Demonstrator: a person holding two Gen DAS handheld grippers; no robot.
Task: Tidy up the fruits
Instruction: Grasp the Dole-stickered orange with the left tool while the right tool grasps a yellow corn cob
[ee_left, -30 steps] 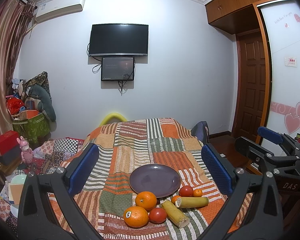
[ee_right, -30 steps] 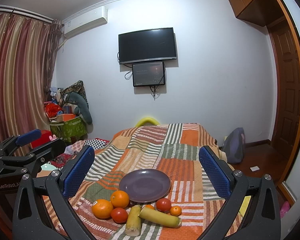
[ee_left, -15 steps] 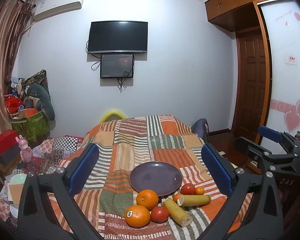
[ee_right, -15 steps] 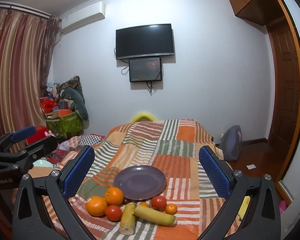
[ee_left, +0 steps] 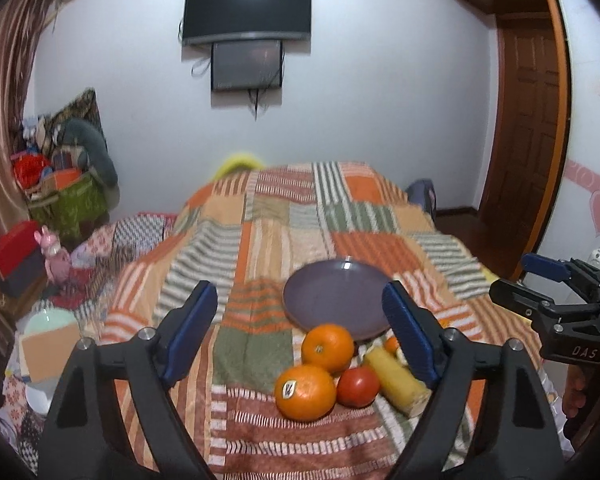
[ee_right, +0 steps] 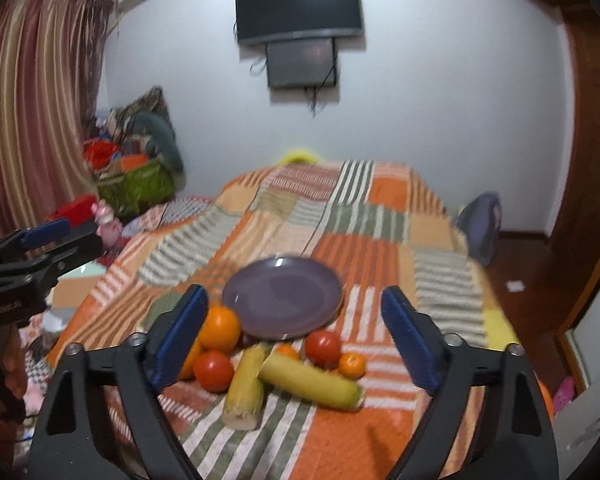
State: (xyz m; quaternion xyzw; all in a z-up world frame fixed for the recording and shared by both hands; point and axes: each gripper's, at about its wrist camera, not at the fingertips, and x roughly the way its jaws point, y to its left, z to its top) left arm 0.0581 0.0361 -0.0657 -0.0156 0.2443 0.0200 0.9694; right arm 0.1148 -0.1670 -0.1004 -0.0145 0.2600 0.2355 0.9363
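Left gripper (ee_left: 300, 332): jaws spread, just narrowed, nothing pinched, held above the patchwork bedspread (ee_left: 260, 240).

Stickered orange (ee_left: 305, 392), second orange (ee_left: 327, 347), tomato (ee_left: 357, 386) and two yellow stalks (ee_right: 246, 384): clustered on the bedspread against the near rim of the empty purple plate (ee_right: 283, 298).

Second tomato (ee_right: 323, 348), small mandarin (ee_right: 352, 365): placed rightmost.

Right gripper (ee_right: 296, 332): jaws spread, just narrowed, nothing between them.

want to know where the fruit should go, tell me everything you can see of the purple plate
The purple plate is round, shallow and glossy, probably ceramic, with a light glint near its far rim. It lies flat and empty on the patchwork bedspread, just behind the fruit pile. An orange sits against its near left edge; whether they touch is unclear. Neither gripper touches it.
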